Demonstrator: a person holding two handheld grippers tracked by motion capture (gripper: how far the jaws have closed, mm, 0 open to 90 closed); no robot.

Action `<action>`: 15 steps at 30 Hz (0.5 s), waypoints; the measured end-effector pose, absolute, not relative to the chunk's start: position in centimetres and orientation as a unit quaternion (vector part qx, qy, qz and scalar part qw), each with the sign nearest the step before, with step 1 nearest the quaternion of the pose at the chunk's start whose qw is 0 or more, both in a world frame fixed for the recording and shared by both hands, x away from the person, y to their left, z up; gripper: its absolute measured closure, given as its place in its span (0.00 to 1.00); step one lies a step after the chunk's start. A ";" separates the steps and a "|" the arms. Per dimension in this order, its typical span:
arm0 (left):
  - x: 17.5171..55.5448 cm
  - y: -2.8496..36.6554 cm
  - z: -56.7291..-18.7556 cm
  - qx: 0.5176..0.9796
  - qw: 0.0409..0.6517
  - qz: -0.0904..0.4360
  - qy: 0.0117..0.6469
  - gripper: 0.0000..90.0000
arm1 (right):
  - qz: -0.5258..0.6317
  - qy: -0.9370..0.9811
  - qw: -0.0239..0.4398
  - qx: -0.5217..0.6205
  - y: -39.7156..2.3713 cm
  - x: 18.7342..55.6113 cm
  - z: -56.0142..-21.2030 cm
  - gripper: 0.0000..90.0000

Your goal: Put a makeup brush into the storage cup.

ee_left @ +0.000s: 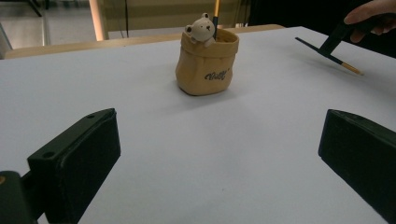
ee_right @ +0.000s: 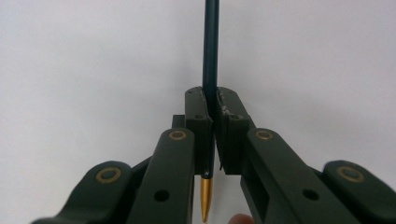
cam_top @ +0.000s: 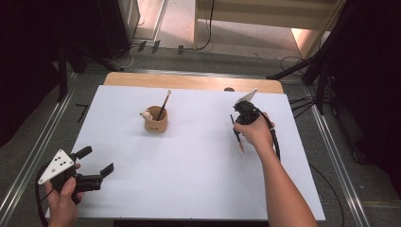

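Observation:
A tan sack-shaped pot (cam_top: pixel 156 124) (ee_left: pixel 206 63) with a small bear figure on its rim stands on the white table sheet (cam_top: pixel 189 161), with a dark brush (cam_top: pixel 163 106) leaning in it. My right gripper (cam_top: pixel 235 124) (ee_right: pixel 213 100) is shut on a second dark brush (cam_top: pixel 238 135) (ee_right: pixel 209 51) with a gold end, held just above the sheet to the right of the pot. In the left gripper view that brush (ee_left: pixel 327 54) is at the far right. My left gripper (cam_top: pixel 97 164) (ee_left: pixel 219 154) stands open at the near left, with nothing between its jaws.
The white sheet covers a wooden table (cam_top: pixel 189 81) whose far edge shows. Dark stands (cam_top: pixel 321 61) and cables (cam_top: pixel 293 61) are on the floor behind and to the right. Metal rails (cam_top: pixel 28 156) run along both sides.

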State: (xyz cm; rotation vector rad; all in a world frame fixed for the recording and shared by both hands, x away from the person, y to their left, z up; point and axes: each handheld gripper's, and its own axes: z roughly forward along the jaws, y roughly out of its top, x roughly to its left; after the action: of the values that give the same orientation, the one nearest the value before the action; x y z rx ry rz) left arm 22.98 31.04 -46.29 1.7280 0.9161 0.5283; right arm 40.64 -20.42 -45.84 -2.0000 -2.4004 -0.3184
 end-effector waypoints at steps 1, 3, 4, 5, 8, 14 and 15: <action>23.1 30.9 -46.1 0.725 0.529 0.220 0.382 0.00 | -0.110 -0.765 -0.002 -0.635 -20.5 40.5 -45.6 0.95; 23.3 30.6 -45.8 0.727 0.530 0.218 0.378 0.00 | -0.130 -0.766 -0.011 -0.630 -20.6 40.2 -45.1 0.95; 23.3 30.5 -45.8 0.726 0.532 0.218 0.377 0.00 | -0.140 -0.771 -0.015 -0.622 -20.6 40.0 -44.9 0.95; 23.4 30.3 -45.6 0.727 0.534 0.217 0.375 0.00 | -0.144 -0.770 -0.016 -0.621 -20.6 39.9 -44.7 0.95; 23.6 29.9 -45.4 0.725 0.539 0.211 0.372 0.00 | -0.163 -0.776 -0.026 -0.609 -20.7 39.5 -44.1 0.95; 24.0 29.2 -44.8 0.728 0.544 0.203 0.365 0.00 | -0.195 -0.779 -0.041 -0.594 -20.4 38.5 -43.7 0.95; 24.1 29.0 -44.6 0.727 0.547 0.200 0.364 0.00 | -0.200 -0.779 -0.043 -0.593 -20.4 38.4 -43.7 0.95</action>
State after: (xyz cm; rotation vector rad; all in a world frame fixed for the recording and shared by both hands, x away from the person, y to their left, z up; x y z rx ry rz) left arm 24.08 29.01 -44.64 1.7217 0.8628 0.4752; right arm 38.38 -20.38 -43.68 -1.9153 -2.5173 -0.6467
